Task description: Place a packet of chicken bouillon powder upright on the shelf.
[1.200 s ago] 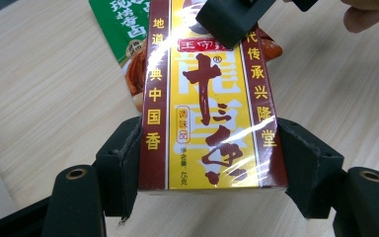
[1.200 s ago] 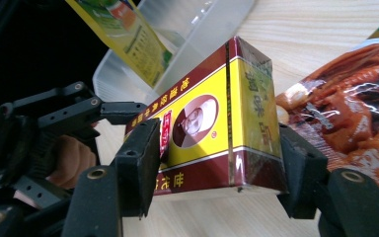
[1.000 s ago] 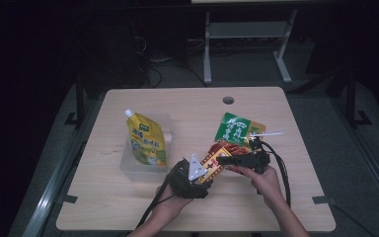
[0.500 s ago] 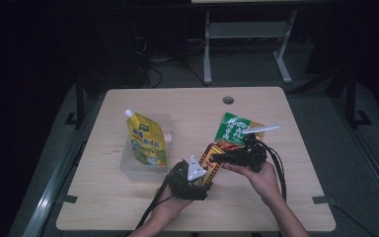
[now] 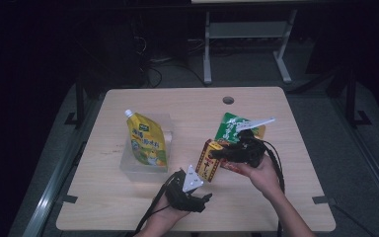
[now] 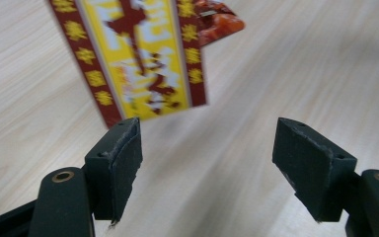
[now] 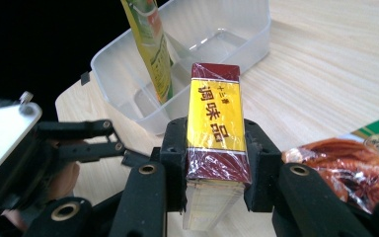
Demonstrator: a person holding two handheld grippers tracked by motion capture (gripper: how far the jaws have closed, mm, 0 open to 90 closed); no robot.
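My right gripper [image 7: 212,173] has just closed on the seasoning box [image 7: 214,123], its long axis pointing toward the clear container [image 7: 227,29]; my left gripper [image 6: 207,163] gapes empty.

high view: overhead, far | claw views: close, low | shared: box [image 5: 210,165]

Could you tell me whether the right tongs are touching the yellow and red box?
Touching. In the right gripper view, both pads of the right tongs press the sides of the yellow and red box.

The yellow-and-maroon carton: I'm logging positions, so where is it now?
The yellow-and-maroon cardboard carton is clamped in the right tongs, lifted off the table, right of the clear plastic tub and beside the red snack packet.
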